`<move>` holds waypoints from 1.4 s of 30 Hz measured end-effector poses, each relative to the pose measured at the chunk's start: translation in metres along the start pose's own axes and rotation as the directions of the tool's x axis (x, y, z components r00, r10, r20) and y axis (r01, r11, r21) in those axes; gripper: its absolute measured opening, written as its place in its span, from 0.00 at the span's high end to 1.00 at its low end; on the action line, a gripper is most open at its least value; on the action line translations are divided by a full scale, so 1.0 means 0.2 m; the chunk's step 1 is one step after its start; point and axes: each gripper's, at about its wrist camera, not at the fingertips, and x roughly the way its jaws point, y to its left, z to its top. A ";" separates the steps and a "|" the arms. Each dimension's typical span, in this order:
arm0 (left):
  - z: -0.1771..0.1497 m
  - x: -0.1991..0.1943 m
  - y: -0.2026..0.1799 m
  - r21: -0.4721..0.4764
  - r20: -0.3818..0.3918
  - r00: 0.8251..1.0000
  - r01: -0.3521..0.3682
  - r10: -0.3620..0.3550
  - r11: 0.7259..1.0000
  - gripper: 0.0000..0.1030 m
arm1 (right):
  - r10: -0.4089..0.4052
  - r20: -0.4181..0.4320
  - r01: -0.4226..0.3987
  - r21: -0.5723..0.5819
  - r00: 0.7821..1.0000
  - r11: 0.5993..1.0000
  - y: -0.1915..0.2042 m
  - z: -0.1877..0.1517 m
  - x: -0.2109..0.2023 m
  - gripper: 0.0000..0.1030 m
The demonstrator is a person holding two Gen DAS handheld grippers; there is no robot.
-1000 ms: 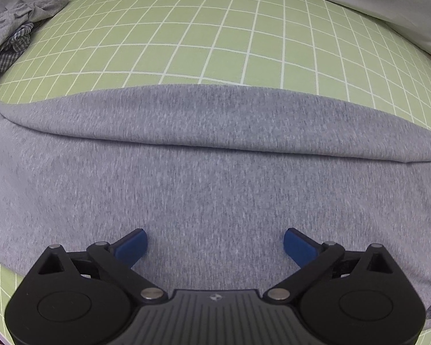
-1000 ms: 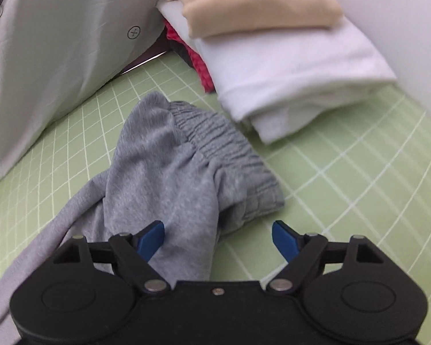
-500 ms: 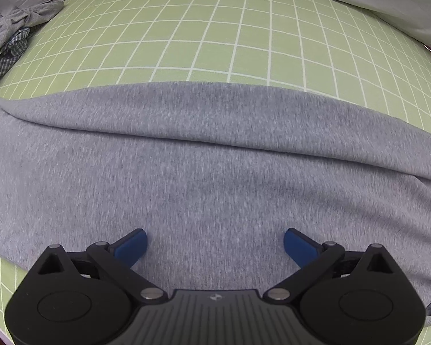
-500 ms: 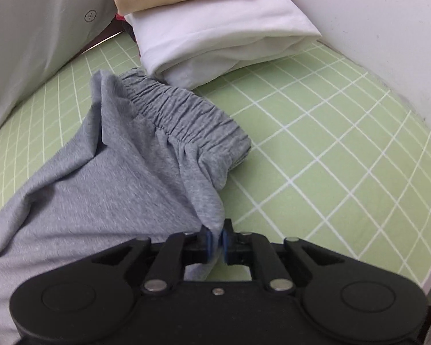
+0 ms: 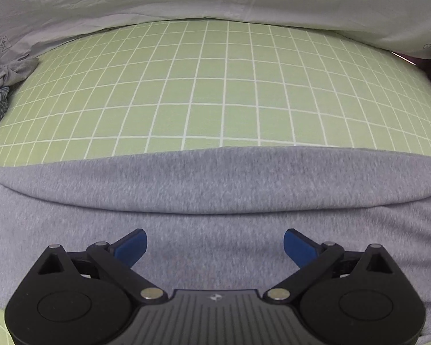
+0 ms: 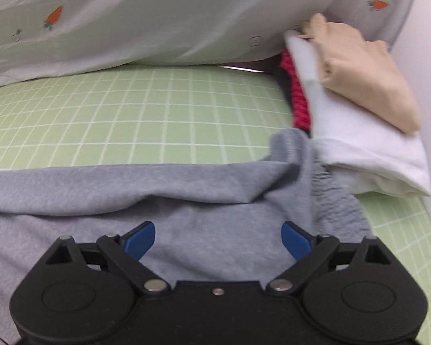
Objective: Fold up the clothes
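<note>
Grey jersey trousers [image 5: 209, 189] lie across the green grid mat [image 5: 215, 92], with a long fold running left to right. My left gripper [image 5: 215, 244] hangs open just above the grey cloth, nothing between its blue fingers. In the right wrist view the same grey trousers [image 6: 186, 189] reach to the right, where their gathered elastic waistband [image 6: 336, 201] bunches against a stack of folded clothes. My right gripper [image 6: 218, 238] is open over the cloth near the waistband, holding nothing.
A stack of folded clothes [image 6: 359, 149] sits at the right: beige on top, white below, red underneath. A white sheet with carrot prints [image 6: 158, 23] borders the mat's far side. Crumpled grey and checked garments [image 5: 0, 95] lie at the far left.
My right gripper, shut on the trousers' edge half a second ago, has opened and let go, and swung left to face along the mat. The left gripper pulled back, showing more mat.
</note>
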 end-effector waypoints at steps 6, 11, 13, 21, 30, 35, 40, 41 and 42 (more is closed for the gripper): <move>0.21 0.14 -0.12 0.007 -0.001 1.000 0.011 -0.011 1.000 0.02 | 0.136 -0.048 -0.141 -0.101 0.989 0.985 0.17 0.05 0.15 0.08; 0.62 0.35 -0.04 -0.037 0.014 1.000 -0.004 0.005 0.999 0.02 | 0.189 -0.040 -0.191 -0.062 0.981 0.980 0.21 0.19 0.29 0.05; 0.75 0.41 -0.01 -0.059 0.019 1.000 -0.017 0.019 0.998 0.02 | 0.206 -0.033 -0.207 -0.021 0.978 0.978 0.21 0.24 0.36 0.03; 1.03 0.42 0.07 -0.138 0.094 0.995 -0.019 0.032 0.990 0.02 | 0.167 -0.013 -0.166 0.074 0.986 0.983 0.22 0.37 0.47 0.01; 0.74 0.27 0.19 -0.207 0.096 0.995 0.003 0.017 0.978 0.02 | 0.149 -0.007 -0.145 0.164 0.989 0.976 0.20 0.38 0.47 0.01; 0.34 0.13 0.14 -0.212 0.055 0.998 0.027 -0.016 0.977 0.02 | 0.136 -0.020 -0.133 0.137 0.990 0.982 0.19 0.36 0.47 0.01; 0.39 0.19 0.12 -0.206 0.043 0.999 -0.019 0.029 0.978 0.02 | 0.125 -0.027 -0.121 0.100 0.992 0.988 0.21 0.34 0.46 0.01; 0.41 0.21 0.12 -0.202 0.043 0.998 -0.032 0.042 0.979 0.02 | 0.125 -0.026 -0.122 0.093 0.992 0.988 0.21 0.34 0.46 0.00; 0.43 0.22 0.12 -0.199 0.043 0.998 -0.045 0.054 0.979 0.02 | 0.125 -0.024 -0.123 0.088 0.992 0.988 0.21 0.33 0.45 0.00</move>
